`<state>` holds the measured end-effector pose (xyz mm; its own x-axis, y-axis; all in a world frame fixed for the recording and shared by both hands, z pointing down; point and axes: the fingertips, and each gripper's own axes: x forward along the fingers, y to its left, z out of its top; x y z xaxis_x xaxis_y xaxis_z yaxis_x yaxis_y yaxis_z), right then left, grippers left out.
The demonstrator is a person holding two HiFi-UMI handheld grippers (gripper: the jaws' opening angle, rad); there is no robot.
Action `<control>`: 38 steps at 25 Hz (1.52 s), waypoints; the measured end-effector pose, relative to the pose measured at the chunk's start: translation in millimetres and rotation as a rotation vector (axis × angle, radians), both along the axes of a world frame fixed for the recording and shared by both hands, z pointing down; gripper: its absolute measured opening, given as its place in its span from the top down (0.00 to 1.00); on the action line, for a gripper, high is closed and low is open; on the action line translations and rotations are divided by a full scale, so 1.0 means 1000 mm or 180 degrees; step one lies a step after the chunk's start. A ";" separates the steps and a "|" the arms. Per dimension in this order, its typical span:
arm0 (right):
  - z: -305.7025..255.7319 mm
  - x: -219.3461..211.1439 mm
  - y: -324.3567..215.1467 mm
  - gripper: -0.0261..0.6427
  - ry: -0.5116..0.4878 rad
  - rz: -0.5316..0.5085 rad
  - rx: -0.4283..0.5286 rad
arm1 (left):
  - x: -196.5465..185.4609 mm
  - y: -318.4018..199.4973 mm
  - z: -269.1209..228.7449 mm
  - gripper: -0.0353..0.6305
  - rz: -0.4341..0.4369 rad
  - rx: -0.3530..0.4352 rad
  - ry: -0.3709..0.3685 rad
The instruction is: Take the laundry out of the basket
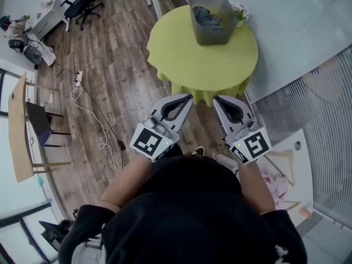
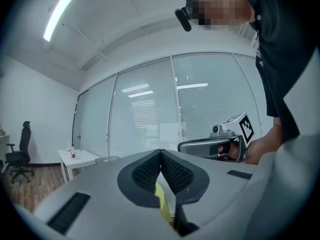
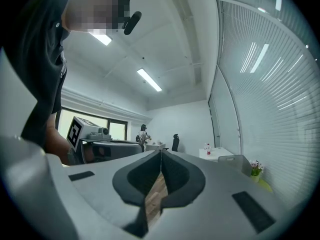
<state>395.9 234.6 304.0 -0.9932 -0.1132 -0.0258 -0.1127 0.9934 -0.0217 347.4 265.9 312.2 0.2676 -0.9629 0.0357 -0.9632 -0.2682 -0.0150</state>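
1. Grey plastic tools come nearest: the left gripper [image 1: 188,98] and the right gripper [image 1: 216,99] are held level, side by side just in front of the person, each with its jaws pressed together on nothing. If they reach the fabric that way they will only prod it, so they must part first
2. Wooden floor [image 1: 126,65] lies between the person and the round table [image 1: 181,59], and both grippers are well short of it. A white cable [image 1: 91,111] trails over the boards to the left, off the straight path, but a sideways step could catch it
3. Yellow-green cloth [image 1: 176,84] hangs over the table's near edge. A gripper carried too low could snag and drag it, and everything on top would slide
4. At the table's far edge stands the basket [image 1: 212,36] with dark laundry [image 1: 207,16] crumpled inside. It looks light, so a pull on tangled fabric may lift or tip it unless one gripper steadies the rim
5. A small flowerpot [image 1: 238,13] sits just beside the basket's right wall, near the table's edge, and a shoved basket would likely knock it off
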 end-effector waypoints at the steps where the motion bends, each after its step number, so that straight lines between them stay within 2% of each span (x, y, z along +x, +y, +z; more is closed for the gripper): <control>1: 0.001 -0.004 0.000 0.93 0.0019 0.0006 -0.0002 | -0.006 0.000 0.001 0.94 -0.0004 -0.0005 0.0009; 16: 0.012 -0.088 -0.009 0.93 0.0215 0.0291 -0.0017 | -0.087 -0.019 0.013 0.94 0.0367 -0.0177 -0.0026; 21: 0.016 -0.118 -0.018 0.93 0.0261 0.0413 -0.0053 | -0.117 -0.031 0.011 0.94 0.0446 -0.0071 0.0104; 25: 0.018 -0.146 -0.017 0.93 0.0309 0.0462 -0.0071 | -0.141 -0.031 0.014 0.94 0.0567 -0.0137 0.0059; 28: 0.020 -0.164 -0.017 0.93 0.0332 0.0533 -0.0078 | -0.159 -0.031 0.014 0.94 0.0591 -0.0053 0.0143; 38: 0.019 -0.222 -0.002 0.93 0.0284 0.0645 -0.0049 | -0.207 -0.021 0.014 0.94 0.0714 0.0014 0.0171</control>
